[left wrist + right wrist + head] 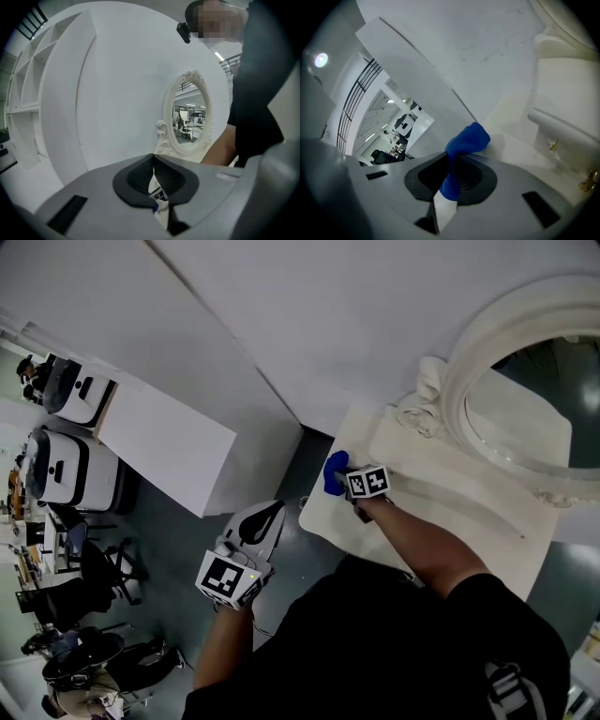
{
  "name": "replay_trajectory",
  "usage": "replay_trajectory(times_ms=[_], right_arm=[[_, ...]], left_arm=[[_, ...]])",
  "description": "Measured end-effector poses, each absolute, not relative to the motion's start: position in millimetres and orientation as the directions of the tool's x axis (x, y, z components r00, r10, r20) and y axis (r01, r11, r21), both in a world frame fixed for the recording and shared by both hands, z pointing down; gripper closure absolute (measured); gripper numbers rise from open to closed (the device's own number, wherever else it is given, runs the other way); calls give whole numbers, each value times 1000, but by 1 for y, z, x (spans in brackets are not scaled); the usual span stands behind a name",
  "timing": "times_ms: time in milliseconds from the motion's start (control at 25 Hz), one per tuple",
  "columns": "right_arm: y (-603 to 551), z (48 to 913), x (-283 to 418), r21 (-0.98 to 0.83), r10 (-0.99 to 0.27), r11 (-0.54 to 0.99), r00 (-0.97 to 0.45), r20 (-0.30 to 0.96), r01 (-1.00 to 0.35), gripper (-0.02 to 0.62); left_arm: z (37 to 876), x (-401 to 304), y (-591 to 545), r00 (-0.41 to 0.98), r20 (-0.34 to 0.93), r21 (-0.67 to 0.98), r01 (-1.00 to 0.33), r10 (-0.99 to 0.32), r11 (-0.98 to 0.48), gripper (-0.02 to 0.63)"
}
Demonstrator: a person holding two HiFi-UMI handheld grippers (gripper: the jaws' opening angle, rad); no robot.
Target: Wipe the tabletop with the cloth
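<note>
Here, crumpled blue cloth (468, 140) pinched in right gripper (451, 176), smooth cream tabletop (441, 512)

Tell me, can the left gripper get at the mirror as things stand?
Likely yes: the left gripper, shut and empty, faces the mirror through open air; the right gripper with the cloth sits lower.

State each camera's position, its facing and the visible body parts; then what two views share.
Head view: on the head, looking down at the tabletop; both arms, torso.
Left gripper view: on the left hand-held gripper, facing the mirror; arm, torso.
Right gripper view: on the right hand-held gripper, facing the tabletop's corner; no body part.
Shared: head and right gripper views show the cloth.
</note>
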State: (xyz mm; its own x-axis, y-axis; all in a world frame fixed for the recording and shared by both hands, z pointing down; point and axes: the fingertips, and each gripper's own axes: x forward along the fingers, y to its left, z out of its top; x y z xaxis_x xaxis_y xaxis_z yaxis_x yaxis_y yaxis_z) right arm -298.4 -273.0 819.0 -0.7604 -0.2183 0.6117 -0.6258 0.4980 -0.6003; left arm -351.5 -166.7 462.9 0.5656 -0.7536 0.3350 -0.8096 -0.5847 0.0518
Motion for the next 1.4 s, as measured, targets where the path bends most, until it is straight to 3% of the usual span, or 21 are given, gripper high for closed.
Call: replay_trajectory(times_ms=[640, 1400], right_arm=[[-236, 854, -201, -485, -239, 433, -616, 751, -760, 555], [-175, 854, 57, -291, -348, 249, -365, 864, -924, 555]], left_arm=[[460, -305, -165, 629, 322, 57, -759, -707, -649, 594], [446, -144, -149, 797, 279, 52, -570, -536, -820, 594]])
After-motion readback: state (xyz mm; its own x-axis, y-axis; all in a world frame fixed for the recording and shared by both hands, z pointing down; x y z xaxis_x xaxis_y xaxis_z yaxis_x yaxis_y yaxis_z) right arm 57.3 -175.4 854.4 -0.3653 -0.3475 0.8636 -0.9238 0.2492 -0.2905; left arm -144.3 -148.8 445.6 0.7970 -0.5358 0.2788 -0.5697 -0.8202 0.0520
